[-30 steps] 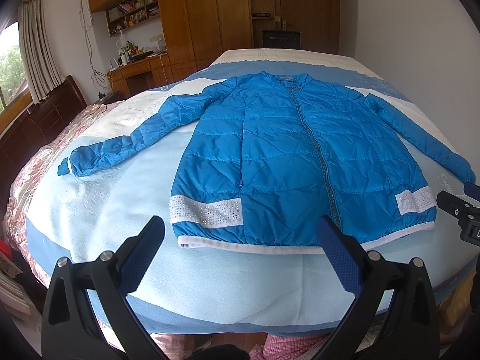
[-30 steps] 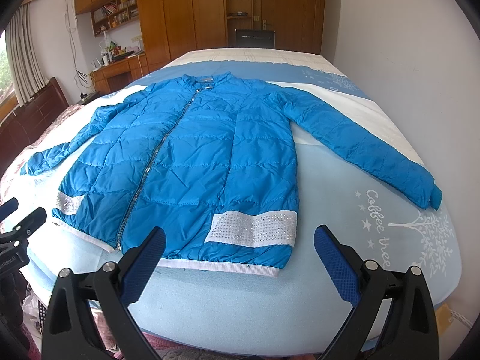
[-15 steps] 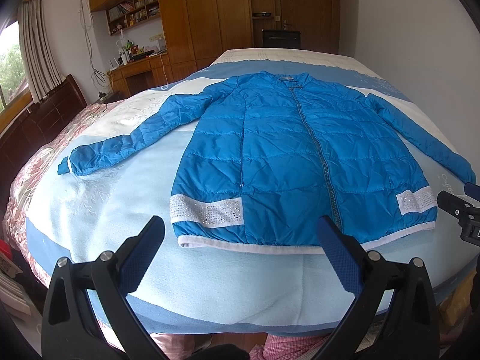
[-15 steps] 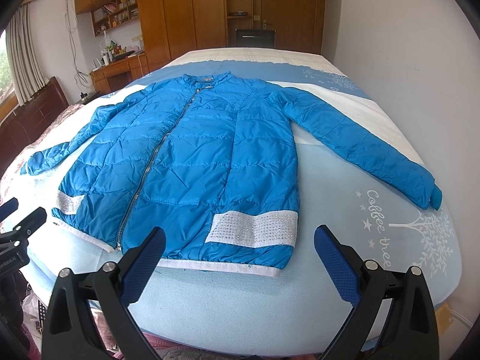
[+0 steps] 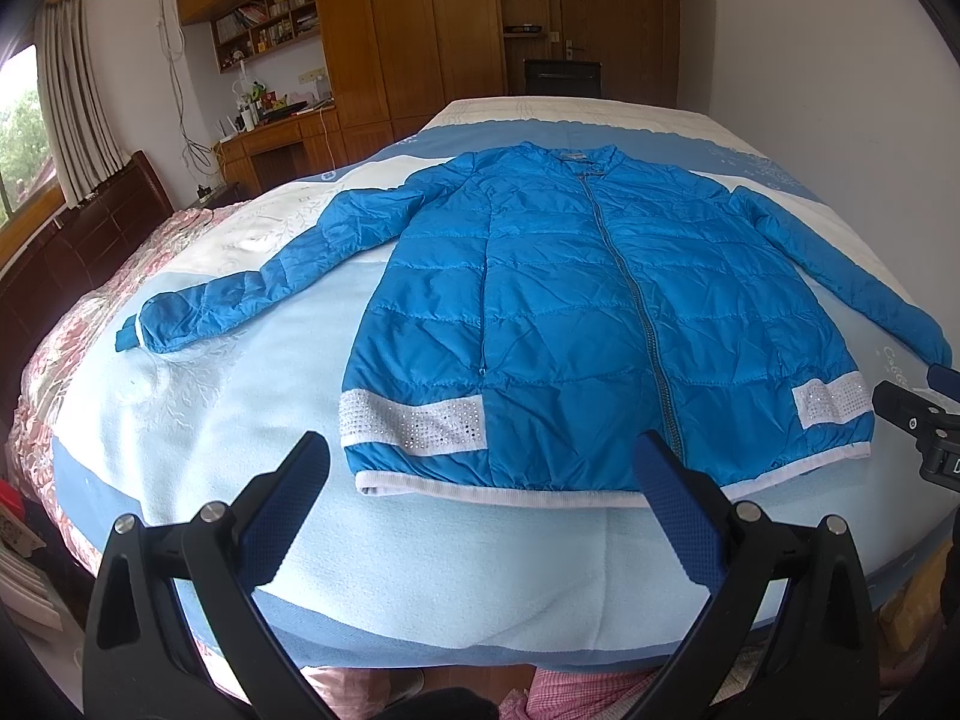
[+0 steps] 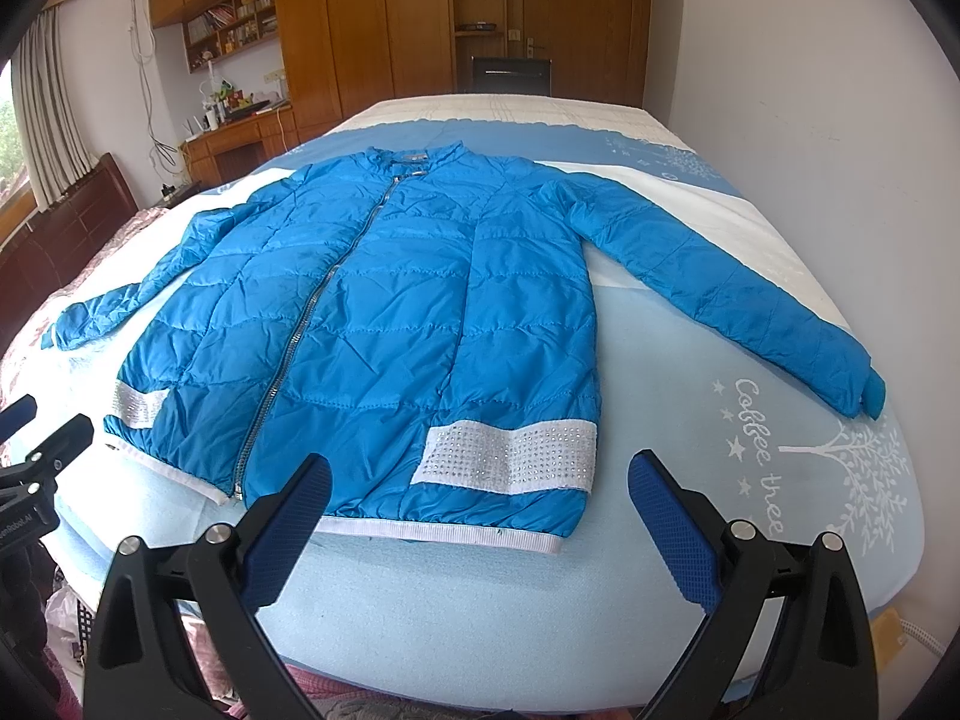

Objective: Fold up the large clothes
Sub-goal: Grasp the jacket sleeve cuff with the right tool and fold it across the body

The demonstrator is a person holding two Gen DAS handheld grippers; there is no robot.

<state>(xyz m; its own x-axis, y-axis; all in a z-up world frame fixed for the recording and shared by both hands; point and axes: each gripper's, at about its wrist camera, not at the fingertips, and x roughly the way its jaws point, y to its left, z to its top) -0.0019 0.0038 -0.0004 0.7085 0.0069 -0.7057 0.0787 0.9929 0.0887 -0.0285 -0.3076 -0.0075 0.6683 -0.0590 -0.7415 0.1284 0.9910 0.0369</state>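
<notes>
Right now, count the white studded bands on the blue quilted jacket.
2. One white studded band sits above the hem on the blue quilted jacket toward the right gripper's side; the other toward the left gripper's side.

Jacket (image 5: 570, 312): bright blue quilted shell, grey zip, white hem band, white studded panels near the hem. Bed cover (image 6: 690, 420): pale blue with darker blue bands and white tree-and-lettering print. Gripper pads (image 6: 672, 525): dark blue, dimpled, on black fingers.
</notes>
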